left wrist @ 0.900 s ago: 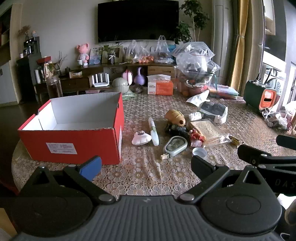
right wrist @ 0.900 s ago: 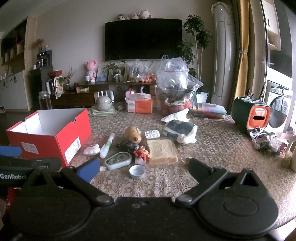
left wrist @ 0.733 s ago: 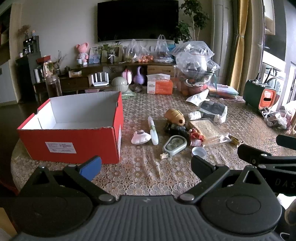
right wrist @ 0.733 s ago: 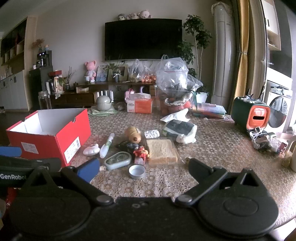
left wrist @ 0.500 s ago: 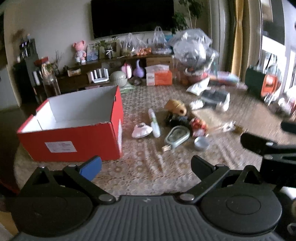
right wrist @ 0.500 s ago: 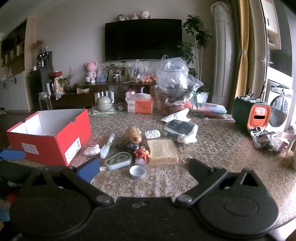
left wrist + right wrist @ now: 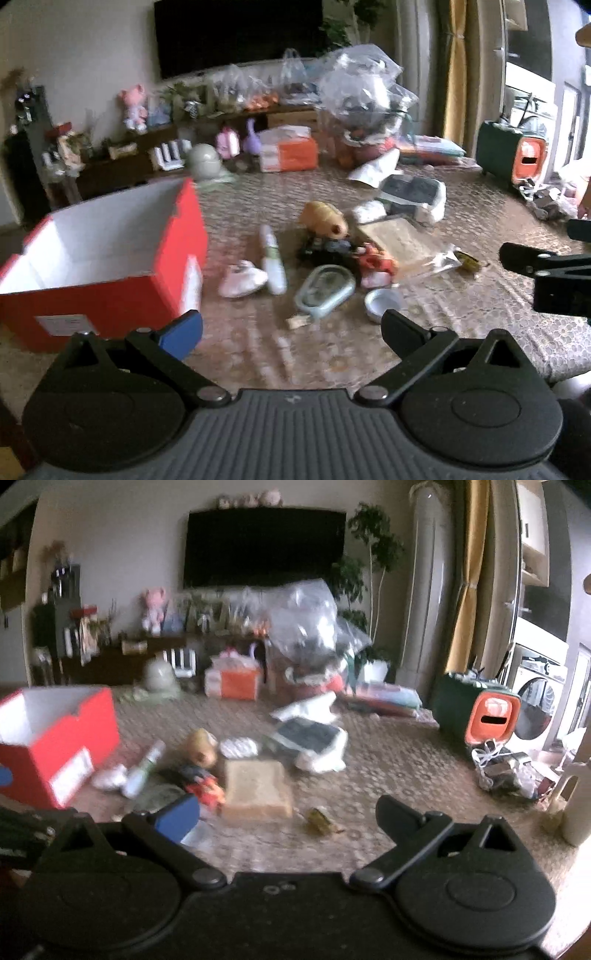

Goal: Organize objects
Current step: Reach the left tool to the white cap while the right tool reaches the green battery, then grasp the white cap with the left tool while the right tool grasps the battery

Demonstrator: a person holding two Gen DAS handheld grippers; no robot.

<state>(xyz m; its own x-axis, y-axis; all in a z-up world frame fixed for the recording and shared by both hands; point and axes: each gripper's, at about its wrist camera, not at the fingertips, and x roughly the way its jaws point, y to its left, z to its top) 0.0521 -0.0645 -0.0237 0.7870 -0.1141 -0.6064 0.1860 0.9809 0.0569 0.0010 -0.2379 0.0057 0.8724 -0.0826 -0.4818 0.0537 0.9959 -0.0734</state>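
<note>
An open red box (image 7: 110, 284) with a white inside stands at the table's left; it also shows in the right wrist view (image 7: 70, 753). Right of it lies a cluster of small objects: a white tube (image 7: 272, 258), a white round piece (image 7: 242, 282), a pale green case (image 7: 325, 291), a small round lid (image 7: 383, 304), a tan toy (image 7: 325, 219), a red figure (image 7: 375, 264) and bagged bread (image 7: 255, 788). My left gripper (image 7: 291, 328) is open and empty, short of the cluster. My right gripper (image 7: 286, 818) is open and empty, near the bread.
A lace cloth covers the table (image 7: 461, 306). At the back stand an orange tissue box (image 7: 291, 151) and a big clear bag of things (image 7: 365, 99). A green and orange appliance (image 7: 476, 716) stands at the right. A small wrapper (image 7: 321, 821) lies near the right gripper.
Both grippers have moved forward toward the cluster, and the views are now blurred. The right gripper has shifted right, so the box sits further left in its view. Both stay open.
</note>
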